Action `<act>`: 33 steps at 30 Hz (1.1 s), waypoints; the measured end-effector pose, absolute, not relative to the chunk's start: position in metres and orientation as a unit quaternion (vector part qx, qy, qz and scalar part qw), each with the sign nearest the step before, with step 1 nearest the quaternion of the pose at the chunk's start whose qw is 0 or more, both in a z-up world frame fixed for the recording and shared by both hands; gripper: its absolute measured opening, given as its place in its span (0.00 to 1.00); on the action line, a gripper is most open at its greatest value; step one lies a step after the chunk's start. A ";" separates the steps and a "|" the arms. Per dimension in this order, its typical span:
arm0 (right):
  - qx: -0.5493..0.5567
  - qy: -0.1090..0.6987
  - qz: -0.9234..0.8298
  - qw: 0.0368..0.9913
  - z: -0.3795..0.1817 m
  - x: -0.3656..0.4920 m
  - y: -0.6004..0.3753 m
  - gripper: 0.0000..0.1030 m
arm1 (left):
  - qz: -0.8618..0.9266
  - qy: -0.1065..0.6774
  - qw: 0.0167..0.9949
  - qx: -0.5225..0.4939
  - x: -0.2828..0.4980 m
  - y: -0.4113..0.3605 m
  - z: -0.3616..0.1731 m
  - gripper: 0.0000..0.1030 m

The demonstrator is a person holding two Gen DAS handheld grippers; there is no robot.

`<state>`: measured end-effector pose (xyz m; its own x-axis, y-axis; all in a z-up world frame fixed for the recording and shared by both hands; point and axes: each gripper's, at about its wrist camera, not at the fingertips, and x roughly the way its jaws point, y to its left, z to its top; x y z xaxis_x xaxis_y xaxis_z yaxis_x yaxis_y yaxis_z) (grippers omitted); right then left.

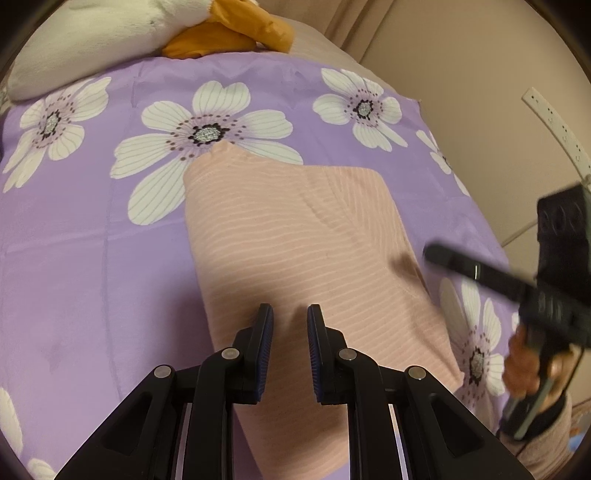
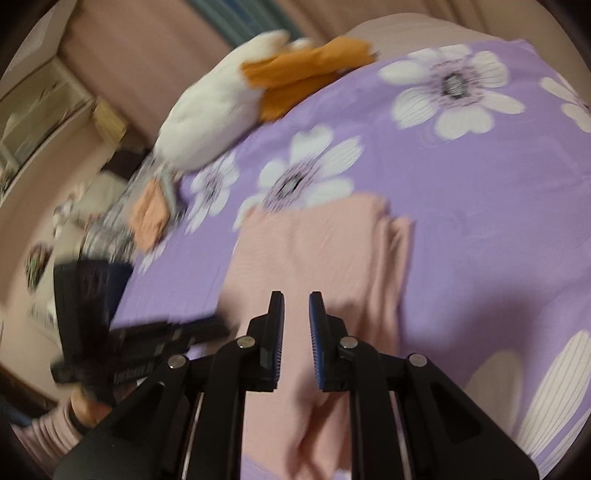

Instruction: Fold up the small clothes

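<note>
A pink ribbed garment [image 1: 295,243] lies folded into a long strip on the purple flowered bedspread [image 1: 92,251]. My left gripper [image 1: 290,314] is open and empty, hovering over the garment's near part. My right gripper [image 2: 296,299] is open and empty above the same garment [image 2: 314,251], which shows stacked folded edges on its right side. The right gripper also shows in the left wrist view [image 1: 436,254], at the garment's right edge. The left gripper appears blurred in the right wrist view [image 2: 218,328], at the garment's left edge.
A white and orange plush toy [image 1: 110,33] lies at the far end of the bed, also in the right wrist view [image 2: 229,99]. A small orange cloth [image 2: 149,214] sits by the bed's left edge. A white power strip [image 1: 554,122] lies on the floor right of the bed.
</note>
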<state>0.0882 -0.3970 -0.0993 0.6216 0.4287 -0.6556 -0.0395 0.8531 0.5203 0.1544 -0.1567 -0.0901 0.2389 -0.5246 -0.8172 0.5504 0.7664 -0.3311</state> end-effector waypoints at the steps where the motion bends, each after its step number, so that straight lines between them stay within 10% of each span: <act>1: 0.225 0.421 0.136 0.868 -0.102 0.086 -0.393 0.16 | -0.343 0.514 0.786 0.014 0.155 -0.158 -0.091 0.14; 33: 0.090 0.468 0.038 0.878 -0.133 0.034 -0.364 0.16 | -0.357 0.514 0.778 0.055 0.099 -0.161 -0.113 0.14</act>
